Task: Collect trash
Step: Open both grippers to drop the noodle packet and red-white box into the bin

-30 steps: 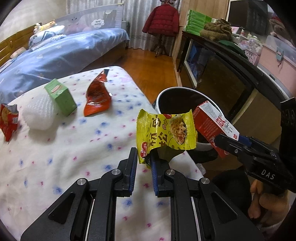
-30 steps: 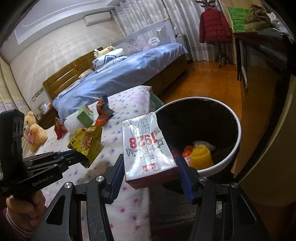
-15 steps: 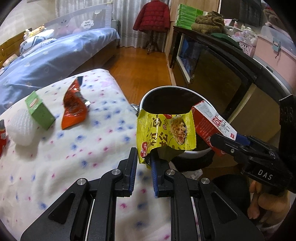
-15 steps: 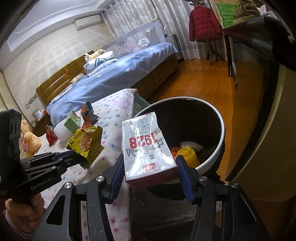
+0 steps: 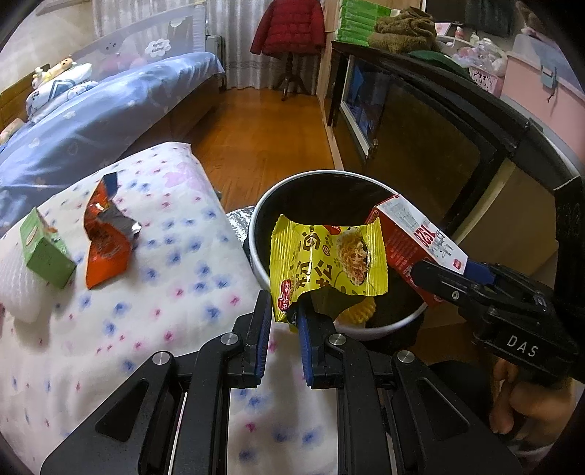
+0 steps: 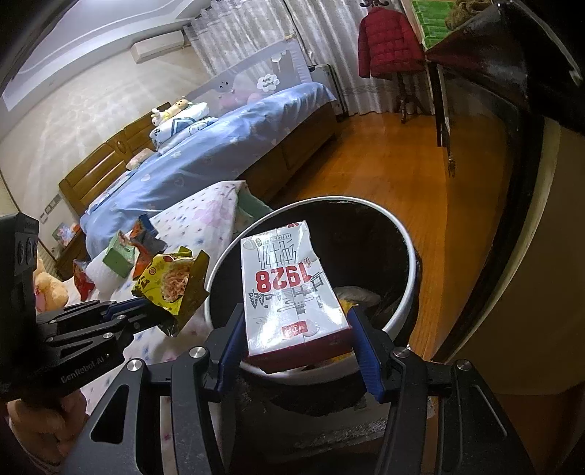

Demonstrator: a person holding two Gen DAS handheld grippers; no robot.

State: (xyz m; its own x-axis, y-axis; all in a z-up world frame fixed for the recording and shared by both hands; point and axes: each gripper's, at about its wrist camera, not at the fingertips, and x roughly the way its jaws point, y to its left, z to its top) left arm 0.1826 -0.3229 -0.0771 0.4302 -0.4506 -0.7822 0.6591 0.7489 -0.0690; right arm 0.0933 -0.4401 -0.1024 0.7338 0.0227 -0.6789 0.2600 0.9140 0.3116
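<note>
The left gripper (image 5: 283, 318) has its fingers closed on the lower corner of a yellow snack wrapper (image 5: 327, 265), which stands up in the air over the near rim of the trash bin (image 5: 256, 226). Seen from the right wrist, the same wrapper (image 6: 170, 285) hangs just left of the bin's white rim (image 6: 411, 255), above the edge of the floral-covered surface (image 6: 204, 219).

The right gripper (image 6: 294, 350) has its fingers clamped on the two sides of a red and white milk carton (image 6: 292, 288), printed with "1928". The carton is held tilted over the bin's opening, its far end reaching above the dark inside. In the left wrist view the carton (image 5: 409, 244) sits just right of the wrapper, the two nearly touching, both over the bin.

Inside the bin lie a yellow ridged piece (image 5: 360, 314) and some pale crumpled trash (image 6: 356, 294).

Still on the floral cover (image 5: 164, 292), well left of the bin, lie an orange snack packet (image 5: 106, 244), torn open, and beside it a small green box (image 5: 44, 252) resting on a white padded bundle (image 5: 16, 288). A red packet (image 6: 82, 279) shows farther left in the right wrist view.

Behind are a bed with blue bedding (image 6: 226, 146) and a red jacket (image 5: 289, 27) on a stand.
</note>
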